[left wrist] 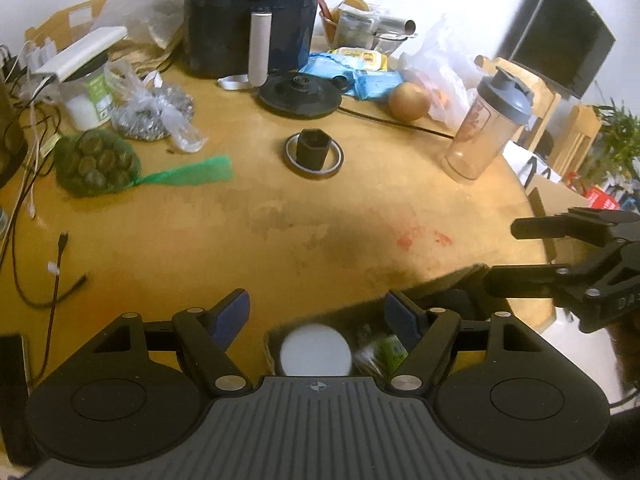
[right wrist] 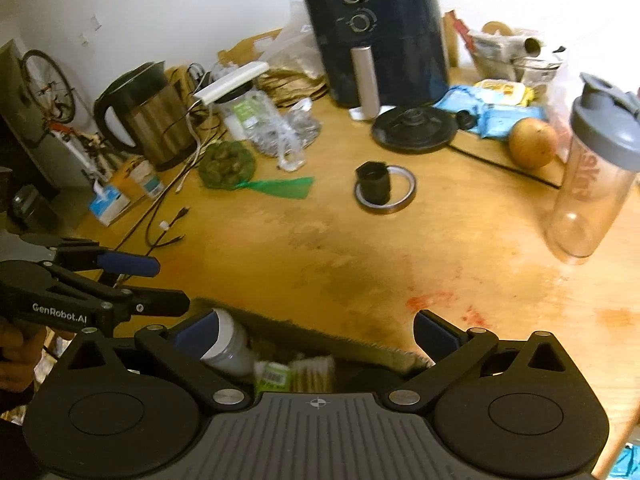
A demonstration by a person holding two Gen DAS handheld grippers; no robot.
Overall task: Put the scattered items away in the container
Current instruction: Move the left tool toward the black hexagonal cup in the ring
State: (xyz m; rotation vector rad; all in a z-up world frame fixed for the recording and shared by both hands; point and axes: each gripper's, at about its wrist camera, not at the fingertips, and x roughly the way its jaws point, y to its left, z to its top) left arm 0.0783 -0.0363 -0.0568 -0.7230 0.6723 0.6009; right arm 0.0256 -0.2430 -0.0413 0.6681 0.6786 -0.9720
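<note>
My left gripper (left wrist: 316,314) and right gripper (right wrist: 316,330) hover, fingers wide and empty, over the near container (right wrist: 320,342) holding a white-lidded jar (left wrist: 316,350).

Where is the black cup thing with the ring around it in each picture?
Left wrist view: the black cup stands mid-table, above centre, inside the tape ring.
Right wrist view: it sits right of centre, upper half.
Shared landmark: the dark air fryer stands behind it in both.
</note>
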